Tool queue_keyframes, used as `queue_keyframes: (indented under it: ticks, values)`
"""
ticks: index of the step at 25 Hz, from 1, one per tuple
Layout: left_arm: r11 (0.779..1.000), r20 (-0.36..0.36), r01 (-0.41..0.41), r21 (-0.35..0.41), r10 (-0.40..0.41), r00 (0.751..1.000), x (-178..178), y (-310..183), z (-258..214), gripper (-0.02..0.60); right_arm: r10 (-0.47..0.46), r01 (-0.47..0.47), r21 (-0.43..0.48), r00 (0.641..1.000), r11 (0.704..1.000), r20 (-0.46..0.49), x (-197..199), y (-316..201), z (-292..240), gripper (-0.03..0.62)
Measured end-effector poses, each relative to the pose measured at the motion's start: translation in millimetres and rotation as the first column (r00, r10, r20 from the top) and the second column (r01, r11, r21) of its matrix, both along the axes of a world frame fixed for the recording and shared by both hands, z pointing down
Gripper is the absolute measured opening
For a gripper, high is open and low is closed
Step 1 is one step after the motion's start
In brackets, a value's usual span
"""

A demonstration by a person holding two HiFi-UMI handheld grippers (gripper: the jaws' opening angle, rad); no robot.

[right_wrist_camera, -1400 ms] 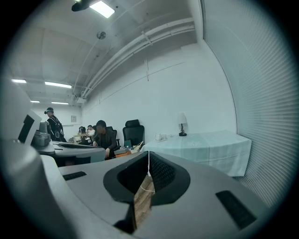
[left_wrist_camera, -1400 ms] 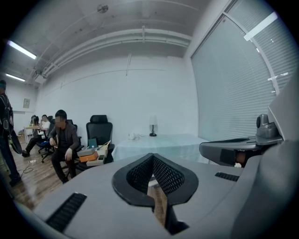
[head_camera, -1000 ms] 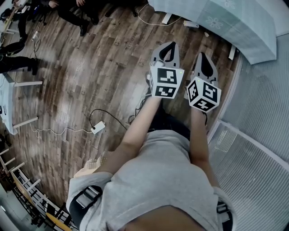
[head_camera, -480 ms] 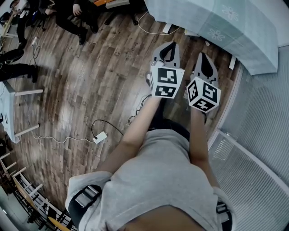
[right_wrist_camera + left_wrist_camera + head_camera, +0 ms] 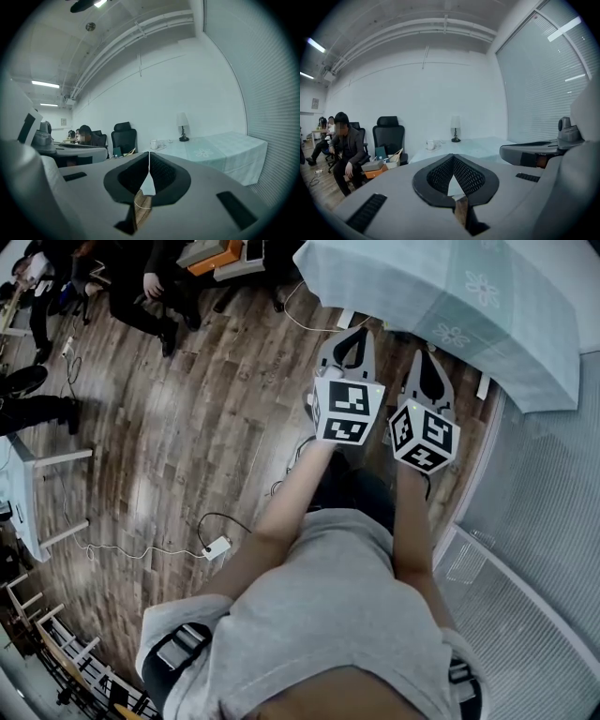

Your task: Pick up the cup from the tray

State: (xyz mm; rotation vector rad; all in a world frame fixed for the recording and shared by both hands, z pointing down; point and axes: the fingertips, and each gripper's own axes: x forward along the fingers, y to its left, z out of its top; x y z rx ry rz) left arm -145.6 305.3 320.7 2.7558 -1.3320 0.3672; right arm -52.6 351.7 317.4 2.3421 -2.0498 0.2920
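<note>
Distantly, a small white cup (image 5: 153,144), seemingly handled; left hand-held gripper (image 5: 453,157) and right hand-held gripper (image 5: 149,153) closed, empty.

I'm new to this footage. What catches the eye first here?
The left gripper and right gripper, both shut and empty, are held side by side above the wooden floor. Ahead stands a pale cloth-covered table, with a cup and a lamp at its far end.

Table and floor, as you are seeing them.
You are facing a table (image 5: 225,150) draped in a pale green flowered cloth. A lamp (image 5: 183,125) and a white cup (image 5: 153,144) are standing toward its far end. On the wood-plank floor (image 5: 187,409) a white adapter (image 5: 217,547) is lying, its cable trailing.
</note>
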Motion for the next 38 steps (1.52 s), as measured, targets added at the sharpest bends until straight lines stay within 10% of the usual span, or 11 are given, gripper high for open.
queue_keyframes:
  ticks: [38]
  values:
    - [0.998,0.005,0.054,-0.026,-0.054,0.999,139,-251,-1,0.003,-0.043,0.043,-0.017,0.999,0.999,-0.019,152,-249,-8,0.009]
